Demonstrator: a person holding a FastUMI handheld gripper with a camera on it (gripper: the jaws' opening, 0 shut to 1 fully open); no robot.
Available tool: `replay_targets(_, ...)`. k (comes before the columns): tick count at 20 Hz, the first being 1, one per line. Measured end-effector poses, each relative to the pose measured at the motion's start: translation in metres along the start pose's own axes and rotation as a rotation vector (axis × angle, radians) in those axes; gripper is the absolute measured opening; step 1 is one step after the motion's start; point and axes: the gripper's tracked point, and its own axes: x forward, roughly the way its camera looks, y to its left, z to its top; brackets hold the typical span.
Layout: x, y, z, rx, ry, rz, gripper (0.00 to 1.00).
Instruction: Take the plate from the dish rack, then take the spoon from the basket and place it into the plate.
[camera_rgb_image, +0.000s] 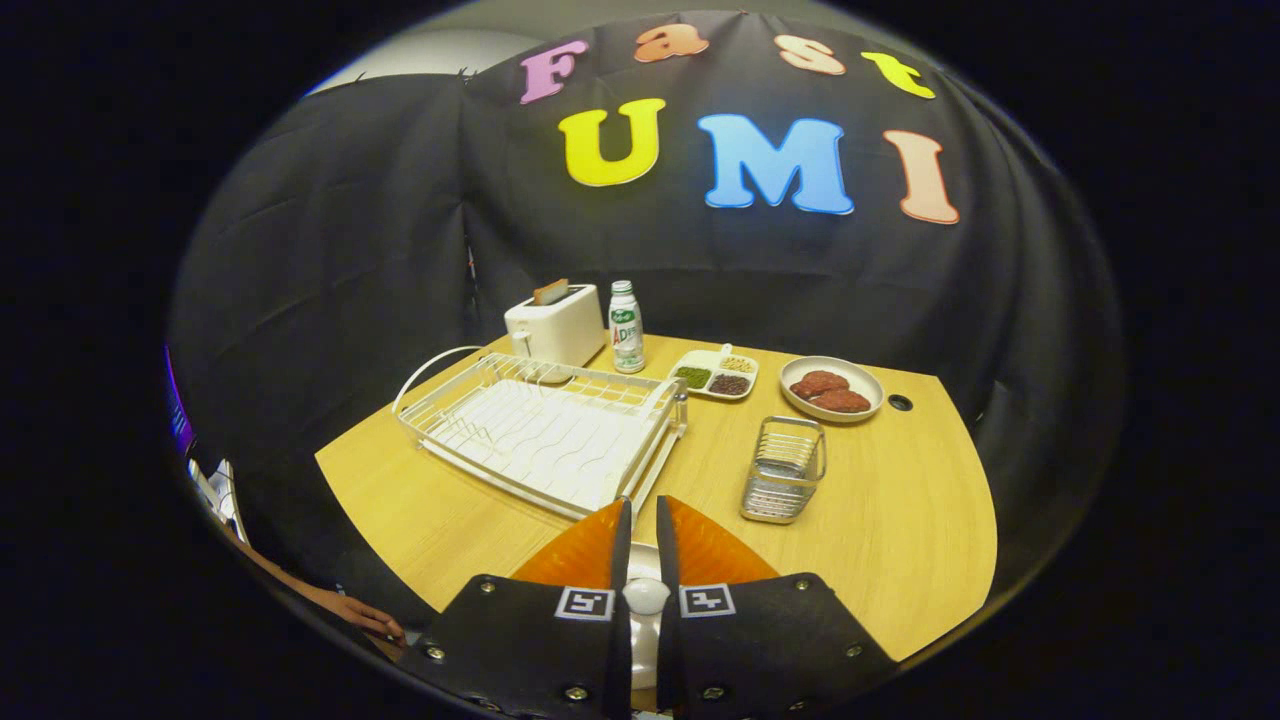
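Note:
My gripper (643, 505) hangs above the near edge of the wooden table (900, 540), its fingers drawn close together on a white spoon (646, 596) whose rounded end shows between them. Under the fingers, a sliver of the white plate (640, 558) peeks through the gap; most of it is hidden. The white wire dish rack (545, 430) lies just beyond the fingertips, to the left, with nothing in it. The small metal basket (785, 470) stands ahead to the right, holding nothing I can see.
At the back stand a white toaster (545, 325), a bottle (626, 328), a divided snack tray (715, 373) and a bowl of brown patties (832, 388). A person's hand (365, 615) rests off the table's near left corner.

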Motion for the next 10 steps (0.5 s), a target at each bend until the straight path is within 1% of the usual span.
replay_targets(5,0.022,0.032,-0.008,-0.053,0.048,0.069,0.1)
replay_targets(10,0.04,0.047,-0.011,-0.099,0.078,0.108,0.09)
